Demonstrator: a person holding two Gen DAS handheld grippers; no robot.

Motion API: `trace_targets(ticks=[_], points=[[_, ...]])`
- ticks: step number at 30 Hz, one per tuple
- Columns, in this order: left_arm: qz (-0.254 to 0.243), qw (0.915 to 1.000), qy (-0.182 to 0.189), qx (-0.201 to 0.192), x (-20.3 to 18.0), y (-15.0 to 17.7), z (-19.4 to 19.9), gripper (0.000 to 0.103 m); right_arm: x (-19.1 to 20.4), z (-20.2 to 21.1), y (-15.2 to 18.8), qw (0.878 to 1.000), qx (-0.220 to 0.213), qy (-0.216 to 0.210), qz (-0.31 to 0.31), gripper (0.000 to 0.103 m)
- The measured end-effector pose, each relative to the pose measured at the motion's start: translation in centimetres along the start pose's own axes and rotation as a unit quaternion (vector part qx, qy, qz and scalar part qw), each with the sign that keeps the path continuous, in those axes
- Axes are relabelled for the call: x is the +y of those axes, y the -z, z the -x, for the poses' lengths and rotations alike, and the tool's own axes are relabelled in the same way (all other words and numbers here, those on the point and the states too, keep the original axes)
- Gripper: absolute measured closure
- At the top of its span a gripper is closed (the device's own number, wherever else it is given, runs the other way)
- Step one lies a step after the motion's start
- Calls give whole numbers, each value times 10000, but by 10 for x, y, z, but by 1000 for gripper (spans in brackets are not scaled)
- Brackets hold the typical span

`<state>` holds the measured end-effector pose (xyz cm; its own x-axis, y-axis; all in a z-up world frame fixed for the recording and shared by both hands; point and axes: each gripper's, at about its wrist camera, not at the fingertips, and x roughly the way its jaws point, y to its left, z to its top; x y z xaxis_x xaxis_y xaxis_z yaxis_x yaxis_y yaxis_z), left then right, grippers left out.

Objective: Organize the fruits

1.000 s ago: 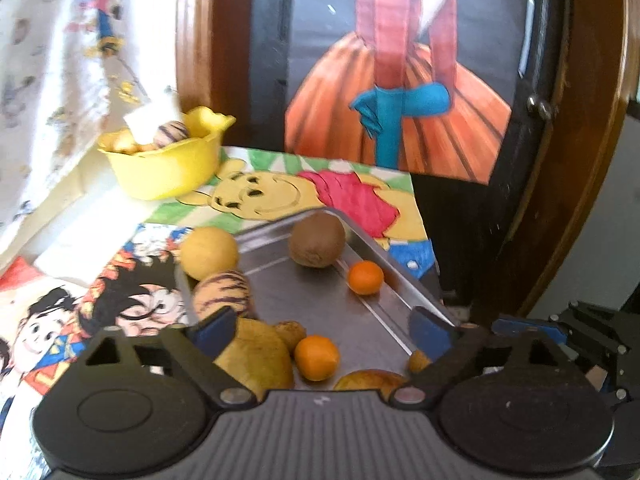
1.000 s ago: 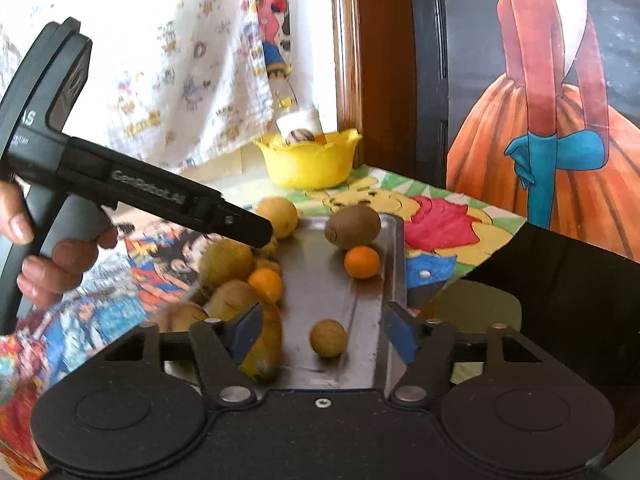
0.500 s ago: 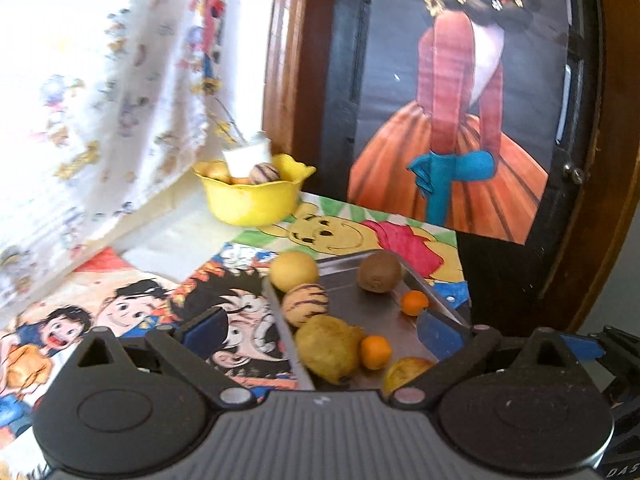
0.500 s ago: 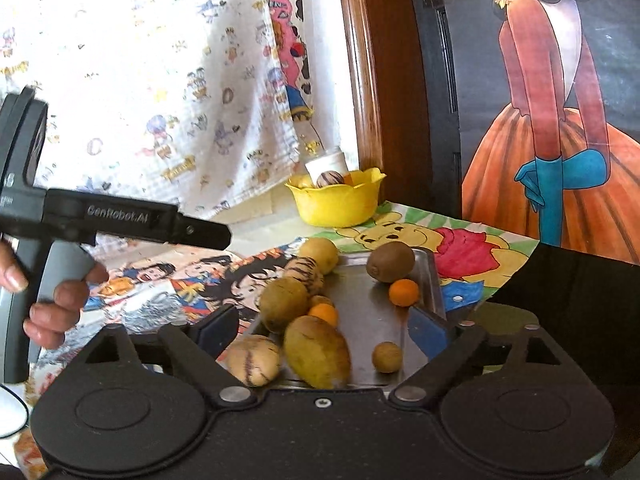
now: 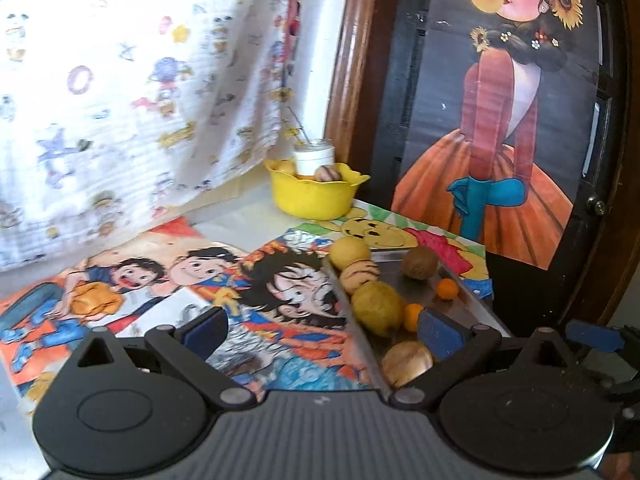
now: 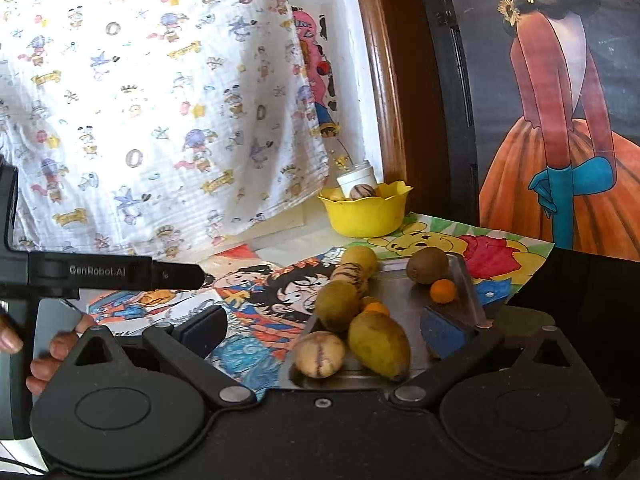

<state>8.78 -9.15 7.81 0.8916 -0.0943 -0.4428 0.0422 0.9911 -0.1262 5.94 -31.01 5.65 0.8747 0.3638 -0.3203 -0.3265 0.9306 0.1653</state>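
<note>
Several loose fruits (image 6: 378, 344) lie in the flat steel tray (image 6: 464, 280), near the yellow plastic bowl (image 6: 366, 212). Both the left gripper (image 5: 320, 326) and right gripper (image 6: 324, 330) are spread wide, holding nothing.

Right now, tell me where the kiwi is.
In the right wrist view the kiwi sits at the far end of the metal tray, right of centre, just behind a small orange and in front of the yellow bowl.

Daylit cartoon-print curtain (image 6: 152, 112) left, wood frame (image 6: 384, 92), dark panel w/ painted girl (image 5: 508, 120) right.
</note>
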Motion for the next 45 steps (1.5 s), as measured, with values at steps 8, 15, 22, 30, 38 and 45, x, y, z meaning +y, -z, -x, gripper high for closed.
trace_targets(ticks=[8, 15, 22, 30, 38, 45], points=[[-47, 9998, -122, -134, 16, 20, 25, 0, 28, 13, 10, 9999, -96, 99, 45, 1], [-172, 9992, -245, -265, 27, 40, 44, 0, 44, 20, 22, 9994, -171, 289, 95, 1], [-261, 9984, -353, -354, 37, 57, 54, 0, 56, 22, 29, 9989, -234, 385, 154, 1], [-110, 9985, -428, -310, 50, 64, 58, 0, 56, 20, 33, 9989, -172, 429, 69, 1], [5, 9986, -439, -282, 55, 66, 58, 0, 60, 21, 33, 9989, -164, 419, 123, 1], [47, 9986, -454, -278, 57, 66, 58, 0, 60, 20, 34, 9990, -146, 410, 119, 1]])
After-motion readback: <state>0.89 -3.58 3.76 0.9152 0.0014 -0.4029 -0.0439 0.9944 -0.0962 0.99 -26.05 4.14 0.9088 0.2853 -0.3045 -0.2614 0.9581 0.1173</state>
